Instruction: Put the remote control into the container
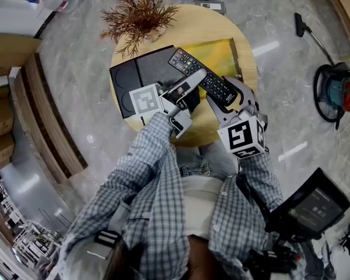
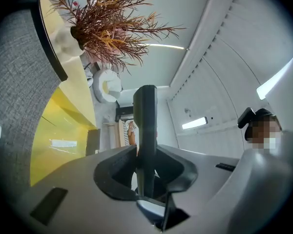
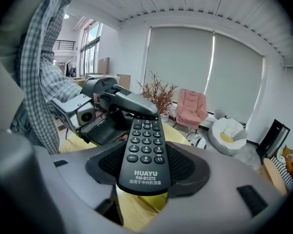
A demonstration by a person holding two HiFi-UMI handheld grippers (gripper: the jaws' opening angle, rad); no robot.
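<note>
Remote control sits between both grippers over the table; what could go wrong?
The left gripper clamps only the remote control's upper end; it could pivot or slip.
The right gripper flanks its lower end, but firm contact isn't clear; releasing left early might drop it onto the table.

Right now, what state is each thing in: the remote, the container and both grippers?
remote control: held at both ends, not yet in the container.
container: on the table, no remote in it.
left gripper: shut on the remote control's far end, across its thickness.
right gripper: shut on its near end, pads against both sides.
</note>
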